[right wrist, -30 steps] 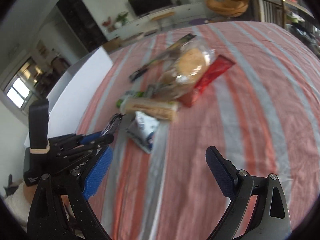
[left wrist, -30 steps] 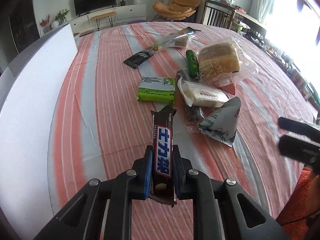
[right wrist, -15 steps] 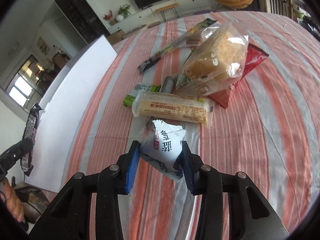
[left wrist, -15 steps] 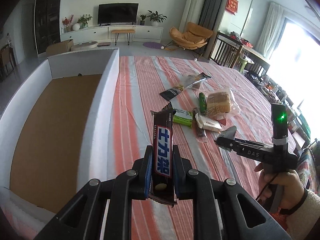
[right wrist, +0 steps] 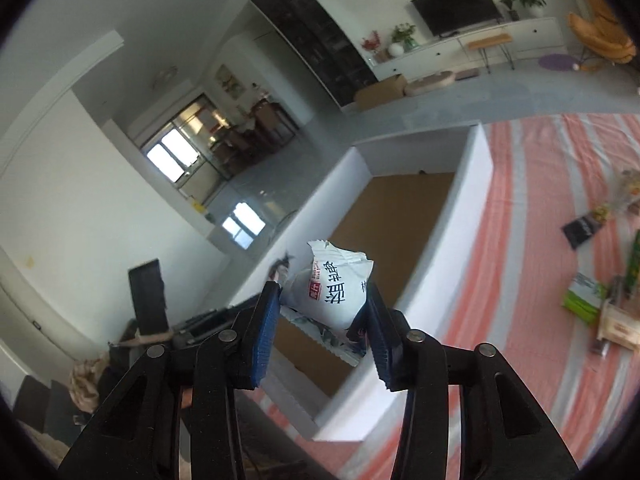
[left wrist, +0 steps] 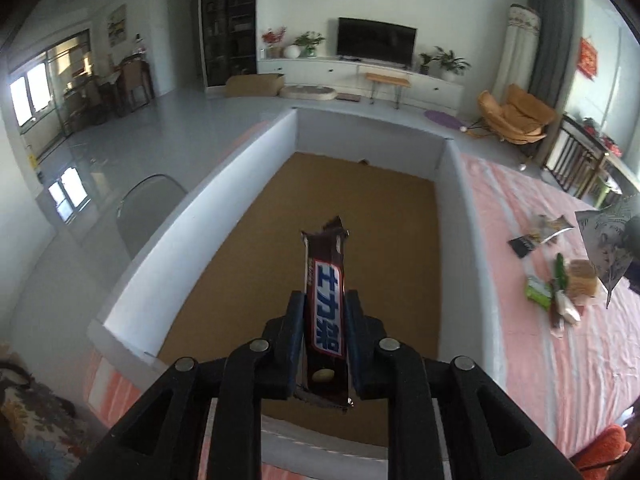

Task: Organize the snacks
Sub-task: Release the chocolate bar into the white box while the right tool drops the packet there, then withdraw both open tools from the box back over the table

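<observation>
Chocolate bar [left wrist: 325, 308] between left gripper [left wrist: 323, 312] pads.

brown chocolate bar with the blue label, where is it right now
The brown chocolate bar sits between the fingers of the left gripper, whose jaws are opening, above the brown floor of the white-walled box, left of the striped tablecloth.

The right claw [right wrist: 320, 308], its jaws opening, has a white snack packet [right wrist: 334, 286] between them above the white box [right wrist: 476, 200], whose brown floor shows.

Black claw [left wrist: 324, 328], blue pads [right wrist: 266, 330]
</observation>
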### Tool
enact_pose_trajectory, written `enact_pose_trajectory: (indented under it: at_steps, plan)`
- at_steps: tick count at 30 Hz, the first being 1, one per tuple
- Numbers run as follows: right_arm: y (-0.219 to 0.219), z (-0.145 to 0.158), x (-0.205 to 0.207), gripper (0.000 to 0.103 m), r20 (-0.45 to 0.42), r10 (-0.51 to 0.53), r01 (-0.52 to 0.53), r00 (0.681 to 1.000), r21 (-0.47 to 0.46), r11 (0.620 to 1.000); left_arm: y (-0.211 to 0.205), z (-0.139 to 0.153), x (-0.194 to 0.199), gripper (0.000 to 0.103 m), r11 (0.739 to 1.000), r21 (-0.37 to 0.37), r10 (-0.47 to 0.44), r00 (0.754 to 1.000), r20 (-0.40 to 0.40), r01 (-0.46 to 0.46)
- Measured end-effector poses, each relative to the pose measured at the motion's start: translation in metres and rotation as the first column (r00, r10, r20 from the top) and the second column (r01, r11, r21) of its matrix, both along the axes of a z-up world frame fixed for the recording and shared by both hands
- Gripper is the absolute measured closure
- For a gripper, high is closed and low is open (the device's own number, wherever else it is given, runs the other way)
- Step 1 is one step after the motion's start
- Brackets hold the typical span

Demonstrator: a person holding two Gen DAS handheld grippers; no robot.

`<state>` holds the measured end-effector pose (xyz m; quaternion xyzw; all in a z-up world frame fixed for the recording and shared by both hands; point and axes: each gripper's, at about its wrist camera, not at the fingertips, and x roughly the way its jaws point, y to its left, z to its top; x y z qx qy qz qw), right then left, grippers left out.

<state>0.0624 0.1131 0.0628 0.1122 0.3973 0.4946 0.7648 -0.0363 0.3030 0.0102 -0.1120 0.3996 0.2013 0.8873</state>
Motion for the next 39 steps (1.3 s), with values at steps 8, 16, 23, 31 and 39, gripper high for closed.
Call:
enact_pose_trajectory:
  at_steps: [8, 16, 23, 31, 39]
  plan:
    - [-0.069, -0.038, -0.008, 0.022, 0.193, -0.214, 0.257, 0.958, -0.234, 0.938, -0.011, -0.006, -0.004, 0.020, 0.999, 0.035, -0.027, 0.999, 0.047, 0.026]
    - [-0.200, -0.130, -0.009, 0.023, 0.395, -0.525, 0.656, 0.754, -0.497, 0.568, -0.061, -0.007, 0.027, 0.015, 0.974, 0.073, -0.219, 0.975, 0.037, 0.216]
    - [-0.263, -0.132, -0.017, 0.022, 0.345, -0.702, 0.772, 0.624, -0.414, 0.483, -0.124, -0.036, 0.061, 0.015, 0.912, 0.272, -0.266, 0.947, -0.182, 0.308]
    - [-0.277, -0.146, -0.007, 0.022, 0.286, -0.760, 0.793, 0.583, -0.405, 0.456, -0.144, -0.038, 0.056, 0.015, 0.896, 0.265, -0.311, 0.929, -0.199, 0.357]
    - [-0.289, -0.154, -0.001, 0.022, 0.264, -0.789, 0.805, 0.555, -0.409, 0.429, -0.162, -0.035, 0.054, 0.015, 0.909, 0.235, -0.312, 0.936, -0.165, 0.345]
